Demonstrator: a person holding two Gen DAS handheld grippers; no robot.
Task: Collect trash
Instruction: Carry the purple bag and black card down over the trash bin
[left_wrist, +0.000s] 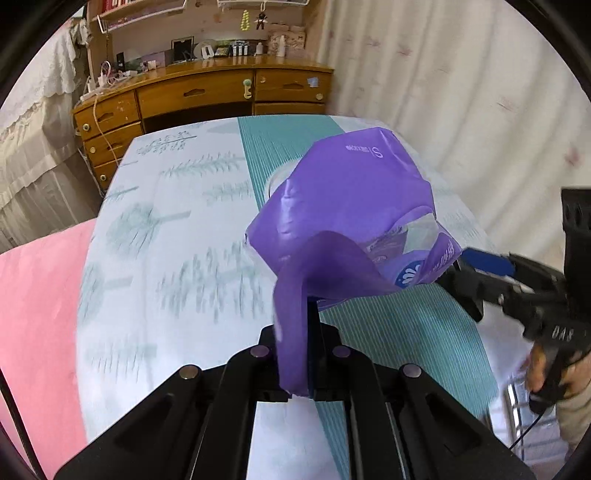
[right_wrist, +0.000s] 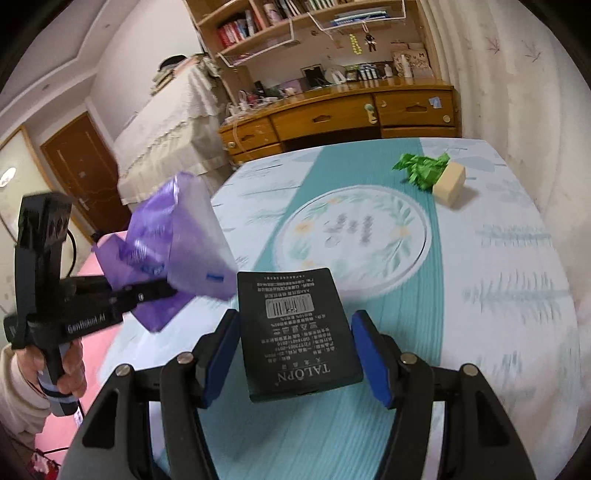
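Observation:
My left gripper (left_wrist: 299, 363) is shut on the rim of a purple plastic bag (left_wrist: 351, 221), held up above the bed; it also shows in the right wrist view (right_wrist: 170, 243). My right gripper (right_wrist: 295, 354) is open, its blue pads either side of a flat black box (right_wrist: 295, 332) with a barcode label, which does not touch them. The right gripper's blue-padded tip (left_wrist: 487, 262) reaches toward the bag from the right. A crumpled green paper (right_wrist: 421, 168) and a beige block (right_wrist: 448, 182) lie on the far right of the bed.
The bed (right_wrist: 480, 277) has a white and teal sheet with a round leaf print. A pink cover (left_wrist: 37, 295) lies at its left. A wooden desk with drawers (right_wrist: 351, 118) stands beyond the bed. A curtain (left_wrist: 461, 92) hangs to the right.

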